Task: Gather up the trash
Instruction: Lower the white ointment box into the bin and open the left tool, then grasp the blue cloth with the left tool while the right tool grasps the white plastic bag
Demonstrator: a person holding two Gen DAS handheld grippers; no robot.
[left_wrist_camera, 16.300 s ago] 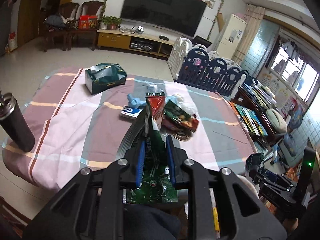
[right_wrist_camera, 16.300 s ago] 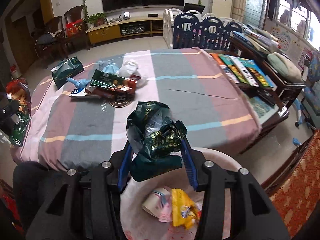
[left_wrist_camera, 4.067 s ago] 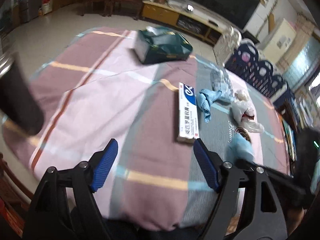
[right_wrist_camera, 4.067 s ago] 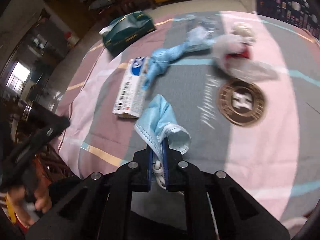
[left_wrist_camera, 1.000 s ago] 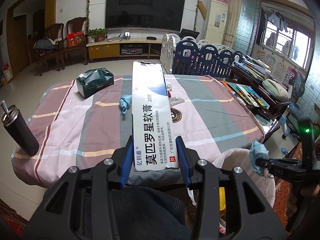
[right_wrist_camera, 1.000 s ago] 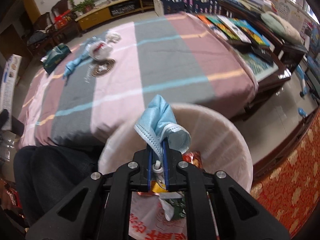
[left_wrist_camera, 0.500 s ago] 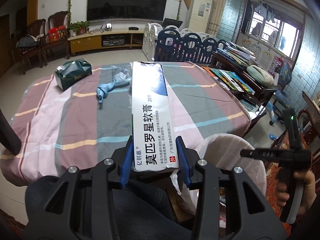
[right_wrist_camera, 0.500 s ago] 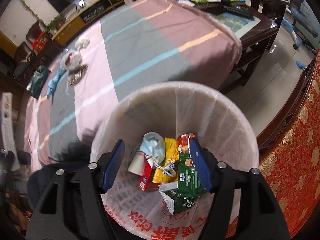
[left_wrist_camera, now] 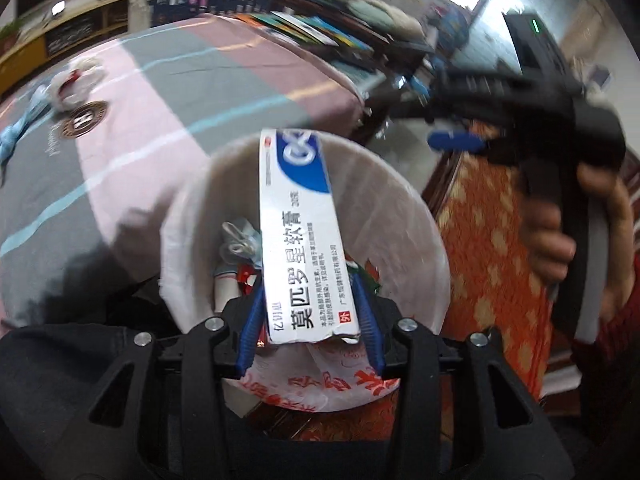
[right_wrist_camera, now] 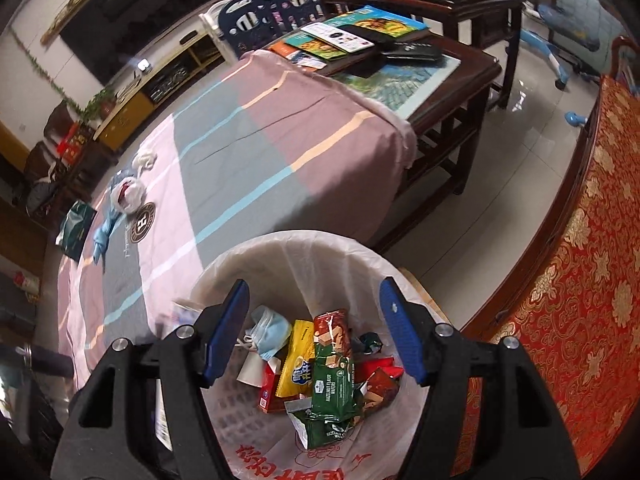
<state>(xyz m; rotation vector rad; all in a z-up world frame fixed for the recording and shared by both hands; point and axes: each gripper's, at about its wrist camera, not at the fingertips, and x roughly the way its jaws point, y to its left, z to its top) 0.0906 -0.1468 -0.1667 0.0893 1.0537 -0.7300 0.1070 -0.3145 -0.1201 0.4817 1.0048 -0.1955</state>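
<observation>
Long white-and-blue cardboard ointment box sits between the left gripper pads, lower end in the jaws, upper end reaching past the far rim of the white bag-lined trash bin. Jaws are opening; the left pad looks clear of the box, the right side is blurred, so contact is hard to call. Judged light, stiff along its length, crushable and slick-faced; best held across the narrow sides near one end, as here. It should drop straight in. Bin already holds a blue face mask and snack wrappers. Right gripper hangs over the bin, jaws wide, empty. Striped tablecloth near its far left edge carries a blue cloth and a white plastic bag.
</observation>
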